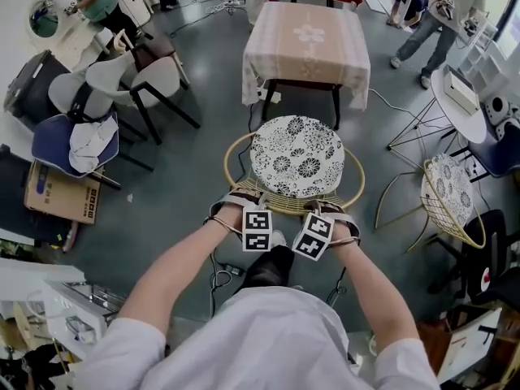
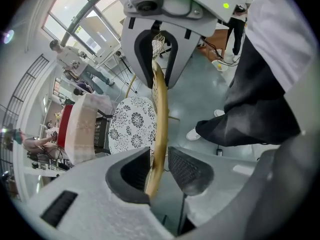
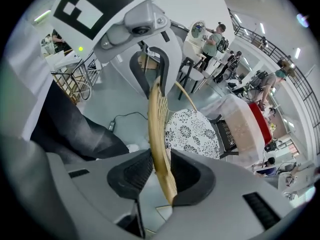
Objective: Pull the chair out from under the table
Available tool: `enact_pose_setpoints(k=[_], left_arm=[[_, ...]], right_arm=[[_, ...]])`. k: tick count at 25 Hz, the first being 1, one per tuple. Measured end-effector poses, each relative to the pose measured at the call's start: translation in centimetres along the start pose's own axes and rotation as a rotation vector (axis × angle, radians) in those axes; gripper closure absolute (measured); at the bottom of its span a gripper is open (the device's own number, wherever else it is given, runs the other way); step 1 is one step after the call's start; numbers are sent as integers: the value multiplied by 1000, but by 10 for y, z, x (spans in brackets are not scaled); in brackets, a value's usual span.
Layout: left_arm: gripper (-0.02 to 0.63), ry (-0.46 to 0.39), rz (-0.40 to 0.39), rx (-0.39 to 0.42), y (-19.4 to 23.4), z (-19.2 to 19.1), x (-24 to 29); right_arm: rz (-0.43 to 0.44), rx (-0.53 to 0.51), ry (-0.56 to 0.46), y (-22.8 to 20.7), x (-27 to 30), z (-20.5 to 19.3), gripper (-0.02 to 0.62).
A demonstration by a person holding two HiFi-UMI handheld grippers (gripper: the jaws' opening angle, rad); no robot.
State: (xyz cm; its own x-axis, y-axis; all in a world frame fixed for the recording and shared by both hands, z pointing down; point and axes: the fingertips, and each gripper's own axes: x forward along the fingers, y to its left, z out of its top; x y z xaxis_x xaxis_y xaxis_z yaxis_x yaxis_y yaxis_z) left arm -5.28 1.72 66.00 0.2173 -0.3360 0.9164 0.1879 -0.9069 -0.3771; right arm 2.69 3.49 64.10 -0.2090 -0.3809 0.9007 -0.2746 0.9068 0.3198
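A rattan chair with a round black-and-white flowered cushion [image 1: 296, 156] stands on the grey floor just in front of the cloth-covered table [image 1: 307, 43]. Its near back rim [image 1: 280, 207] runs under both grippers. My left gripper [image 1: 242, 207] has the tan rim [image 2: 160, 104] between its jaws; the rim leans by the left pad and a gap shows at the right pad [image 2: 187, 169], so it is open. My right gripper [image 1: 331, 214] also straddles the woven rim [image 3: 156, 119]; the rim lies by the right pad and stands clear of the left pad [image 3: 134, 173], so it too is open.
A second rattan chair [image 1: 451, 197] stands at the right. White and dark chairs [image 1: 134, 84] and a cardboard box [image 1: 61, 193] are at the left. Cables lie on the floor by my feet [image 1: 223, 279]. People work at the far left and far right.
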Motion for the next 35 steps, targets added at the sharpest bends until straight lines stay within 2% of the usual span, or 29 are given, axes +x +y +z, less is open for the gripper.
enact_pose_setpoints(k=[3,9,14,17,19,24,29,35], left_arm=[[502,-14,14,-23,4,4,-7],[503,-37,47,-122,3,7,-18],[503,-84,80,-231,1,19,-30],[503,-116,97,-294,2,28,-40],[503,-154,103,-351,3,35,-47],[505,-288,109,-556,7,59,-78],[509,-417,130,-689,12,79,-107],[556,-582,152,-917,18,97,-139]], right_arm=[[-8,31,-11,-3,-4,0,488],[-33,116,-45,-3,-13,-2,489],[-69,202,-102,-6,-33,-2,492],[-103,254,-145,-7,-46,-1,517],[-120,289,-174,-9,-55,0,534],[-150,410,-255,-6,-79,5,543],[-195,546,-356,-8,-108,9,555],[-235,736,-507,-12,-143,14,575]])
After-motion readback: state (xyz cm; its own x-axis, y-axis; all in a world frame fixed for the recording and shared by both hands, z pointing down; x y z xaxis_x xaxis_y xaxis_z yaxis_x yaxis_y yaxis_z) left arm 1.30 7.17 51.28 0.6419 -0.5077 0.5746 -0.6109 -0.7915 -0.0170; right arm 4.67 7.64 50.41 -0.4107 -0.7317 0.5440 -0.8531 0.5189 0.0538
